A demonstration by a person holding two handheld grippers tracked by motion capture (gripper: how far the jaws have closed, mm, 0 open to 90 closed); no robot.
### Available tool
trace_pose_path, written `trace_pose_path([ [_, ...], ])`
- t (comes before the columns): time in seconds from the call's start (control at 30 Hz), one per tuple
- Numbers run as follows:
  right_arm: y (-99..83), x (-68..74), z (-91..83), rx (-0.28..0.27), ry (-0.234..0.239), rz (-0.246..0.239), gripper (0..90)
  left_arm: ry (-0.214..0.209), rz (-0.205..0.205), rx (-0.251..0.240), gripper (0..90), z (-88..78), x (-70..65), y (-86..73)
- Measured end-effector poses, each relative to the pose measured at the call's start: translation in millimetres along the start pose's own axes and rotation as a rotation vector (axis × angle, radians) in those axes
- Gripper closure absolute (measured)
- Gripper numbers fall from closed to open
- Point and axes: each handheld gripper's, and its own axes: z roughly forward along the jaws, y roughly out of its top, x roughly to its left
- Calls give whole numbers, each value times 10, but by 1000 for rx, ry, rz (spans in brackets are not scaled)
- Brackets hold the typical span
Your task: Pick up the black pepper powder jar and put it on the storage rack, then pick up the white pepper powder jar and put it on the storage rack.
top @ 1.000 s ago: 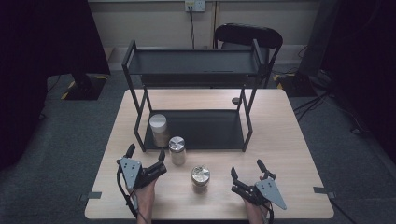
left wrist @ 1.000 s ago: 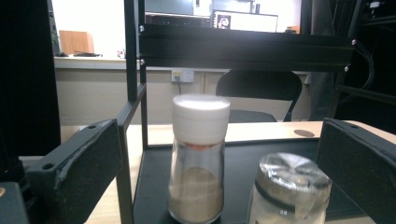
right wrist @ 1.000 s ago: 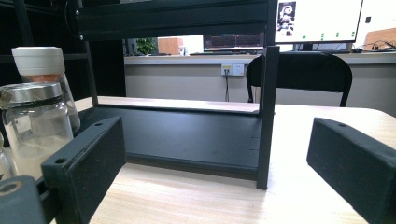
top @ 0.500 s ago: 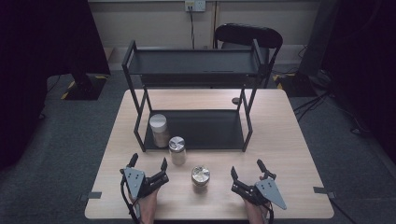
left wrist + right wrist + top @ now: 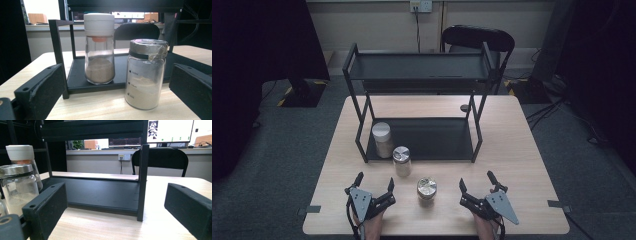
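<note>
A black two-tier rack stands on the wooden table. A white-capped jar of brown powder sits at the left end of its lower shelf. A silver-lidded jar stands on the table just in front of the rack. A second silver-lidded jar stands nearer, between my grippers. My left gripper is open at the near edge, left of that jar. My right gripper is open to its right. The left gripper faces the white-capped jar and a silver-lidded jar. The right gripper faces the rack's lower shelf.
A black chair stands behind the table. A small dark round thing lies on the table behind the rack. The rack's front right post rises ahead of the right gripper. Bare tabletop lies right of the rack.
My left gripper has shifted slightly right and back toward the table's near edge. The right gripper and the jars have not moved.
</note>
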Motion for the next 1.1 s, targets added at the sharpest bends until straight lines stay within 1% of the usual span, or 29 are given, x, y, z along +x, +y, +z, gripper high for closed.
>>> trace_pose_path([
  [0.17, -2, -1, -1, -1, 0, 2, 33, 6, -2, -6, 0, -6, -11, -11],
  [0.27, -3, -14, -3, -3, 2, 10, 33, 14, -16, -8, 0, -6, -11, -15],
  [0.37, 0, -25, 0, -1, 7, 13, 33, 9, -7, -11, 0, -8, -11, -20],
  [0.47, 4, -31, 1, 2, 16, 6, 32, 8, -17, -13, 0, -8, -3, -24],
  [0.53, 22, -34, 10, 13, 23, -2, 33, 7, -12, -15, 0, -11, -5, -27],
  [0.57, 28, -39, 14, 17, 28, -7, 33, 8, -16, -17, 0, -11, -4, -30],
  [0.8, 108, -50, 38, 47, 49, -14, 32, 6, -12, -19, 0, -13, -4, -35],
  [0.9, 138, -45, 48, 50, 58, -19, 30, 5, -16, -19, 0, -13, 0, -34],
  [1.0, 162, -54, 52, 49, 69, -3, 28, 7, -13, -19, 0, -12, -5, -34],
  [1.03, 199, -40, 57, 49, 77, -10, 28, 7, -15, -19, 0, -12, -5, -35],
  [1.07, 199, -40, 57, 49, 77, -10, 28, 7, -16, -20, 0, -13, -5, -35],
  [1.1, 228, -35, 73, 46, 92, -15, 28, 6, -15, -19, 0, -13, -4, -35],
])
